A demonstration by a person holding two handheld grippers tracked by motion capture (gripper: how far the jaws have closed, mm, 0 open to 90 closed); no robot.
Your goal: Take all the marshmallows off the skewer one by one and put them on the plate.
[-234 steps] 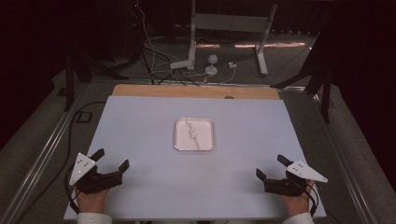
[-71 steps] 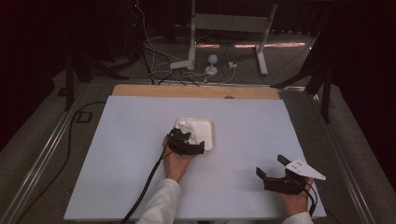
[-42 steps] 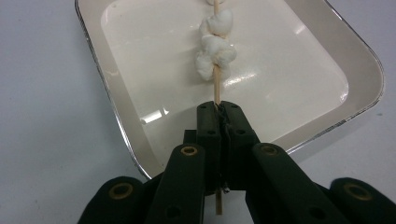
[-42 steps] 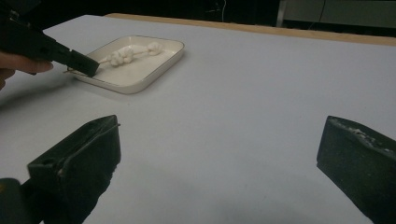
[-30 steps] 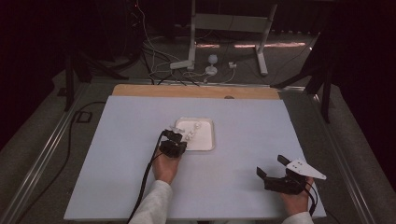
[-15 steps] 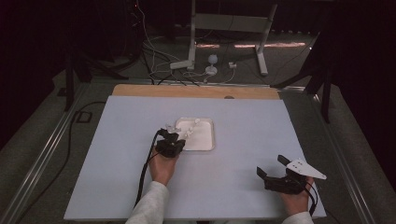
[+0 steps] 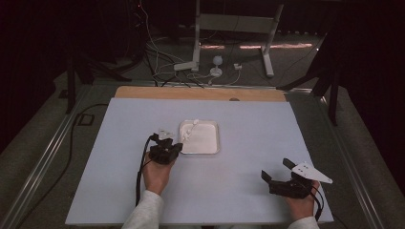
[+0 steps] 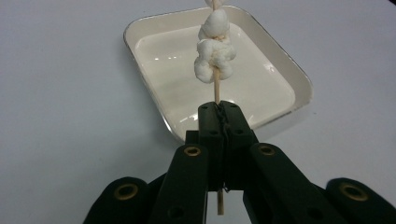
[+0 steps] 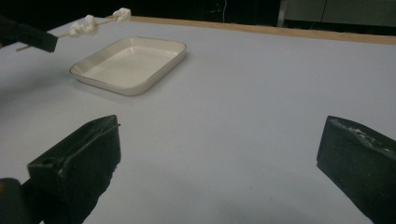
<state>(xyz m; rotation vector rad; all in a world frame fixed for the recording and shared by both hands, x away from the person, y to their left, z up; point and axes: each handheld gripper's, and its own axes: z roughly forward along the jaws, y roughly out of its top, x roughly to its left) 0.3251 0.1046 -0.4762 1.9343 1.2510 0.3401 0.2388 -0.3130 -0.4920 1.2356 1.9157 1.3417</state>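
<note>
Your left gripper (image 8: 219,116) clamped the skewer (image 8: 216,88) of marshmallows (image 8: 214,46) above the tray (image 8: 285,70) at frame center; your right gripper (image 9: 219,154) gaped wide.

A wide, pale blue-grey surface (image 7: 248,138) spreads across the high view, with a strip of bare wood (image 7: 200,93) along its far edge. One thing lies directly on it: a shallow white rectangular tray (image 7: 207,143) with rounded corners and a thin metallic rim, set a little toward the far side from the middle of the surface. The tray's inside is glossy and bare. Around the tray, the surface is plain and unmarked on every side.
</note>
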